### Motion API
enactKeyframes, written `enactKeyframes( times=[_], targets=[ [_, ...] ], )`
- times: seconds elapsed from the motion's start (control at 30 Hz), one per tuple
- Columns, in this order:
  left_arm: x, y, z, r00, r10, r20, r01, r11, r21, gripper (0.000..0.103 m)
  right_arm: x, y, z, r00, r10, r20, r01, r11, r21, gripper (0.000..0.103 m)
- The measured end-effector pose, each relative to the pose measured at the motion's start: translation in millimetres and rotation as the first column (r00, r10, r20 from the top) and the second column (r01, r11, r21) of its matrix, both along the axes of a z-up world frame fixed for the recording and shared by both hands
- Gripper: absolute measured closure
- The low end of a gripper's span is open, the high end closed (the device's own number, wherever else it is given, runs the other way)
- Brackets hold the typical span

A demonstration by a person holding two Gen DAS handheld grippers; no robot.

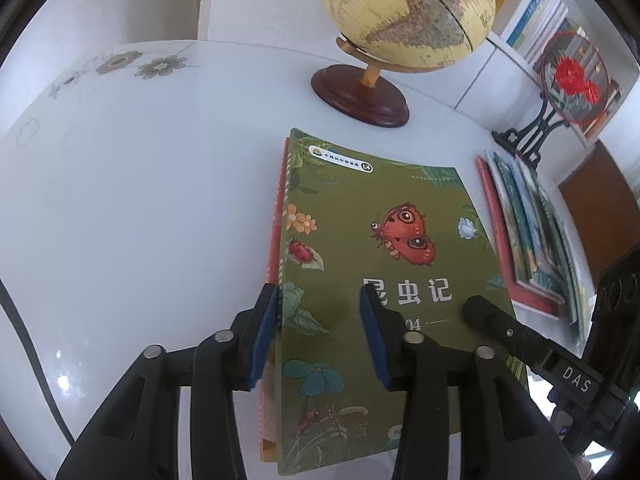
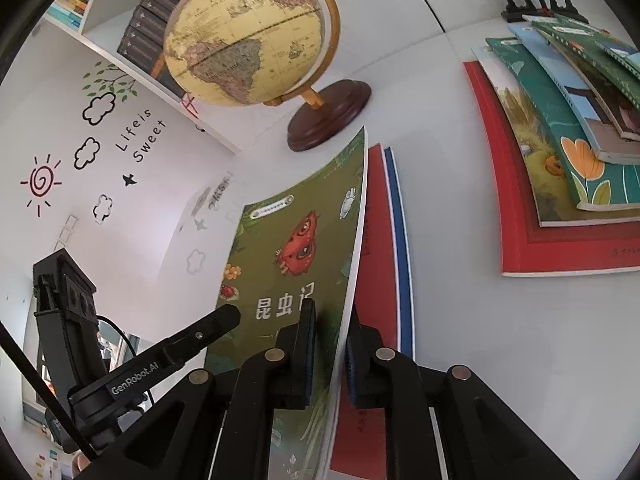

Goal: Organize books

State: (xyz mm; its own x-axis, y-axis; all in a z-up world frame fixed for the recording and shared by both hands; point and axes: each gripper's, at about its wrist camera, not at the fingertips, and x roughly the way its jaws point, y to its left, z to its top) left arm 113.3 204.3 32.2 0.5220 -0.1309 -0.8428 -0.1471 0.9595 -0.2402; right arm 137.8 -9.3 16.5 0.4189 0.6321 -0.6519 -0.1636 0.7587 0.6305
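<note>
Green insect book lying atop a red and a blue book on the white table, near the globe; second pile to the right. Thin, light, floppy paperback; glossy cover likely slippery; right edge lifted and bowing. Right gripper nearly closed, straddling that edge; firm pinch not confirmed. Left gripper apart, astride the spine edge, not clamped. Best hold judged: near the spine.

A yellow globe on a dark wooden base is standing on the white tabletop, near a round embroidered fan sitting in a black stand.
</note>
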Motion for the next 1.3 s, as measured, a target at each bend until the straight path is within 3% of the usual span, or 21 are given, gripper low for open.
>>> enactKeyframes(
  times=[0.1, 0.23, 0.43, 0.8, 1.07, 1.3],
  targets=[
    [4.3, -3.9, 1.2, 0.999, -0.027, -0.029, 0.029, 0.999, 0.04, 0.06, 1.6, -1.5, -1.8, 0.999, -0.016, -0.028, 0.017, 1.0, 0.009, 0.079],
    [7.7, -7.4, 3.5, 0.998, -0.047, -0.048, 0.05, 0.997, 0.066, 0.058, 1.9, -1.3, 5.7, 0.999, -0.006, -0.035, 0.006, 1.0, 0.013, 0.049],
    [8.9, -8.3, 11.8, 0.997, -0.043, -0.063, 0.046, 0.997, 0.057, 0.053, -1.2, 2.9, 24.7, 0.998, 0.054, 0.009, -0.052, 0.985, -0.166, 0.049],
    [12.9, -31.2, 36.3, 1.0, -0.001, -0.009, 0.001, 1.0, 0.03, 0.049, 0.2, -55.0, 53.1, 0.992, -0.02, 0.127, 0.039, 0.987, -0.155, 0.049],
    [18.8, -115.2, 44.9, 0.999, -0.043, 0.022, 0.043, 0.999, -0.028, 0.049, -0.9, -156.3, 57.7, 0.976, -0.132, 0.174, 0.158, 0.977, -0.144, 0.048],
    [27.2, -225.3, 42.8, 0.987, -0.155, 0.03, 0.157, 0.984, -0.089, 0.049, 7.2, -254.4, 61.6, 0.967, -0.191, 0.167, 0.22, 0.96, -0.173, 0.048]
  ],
)
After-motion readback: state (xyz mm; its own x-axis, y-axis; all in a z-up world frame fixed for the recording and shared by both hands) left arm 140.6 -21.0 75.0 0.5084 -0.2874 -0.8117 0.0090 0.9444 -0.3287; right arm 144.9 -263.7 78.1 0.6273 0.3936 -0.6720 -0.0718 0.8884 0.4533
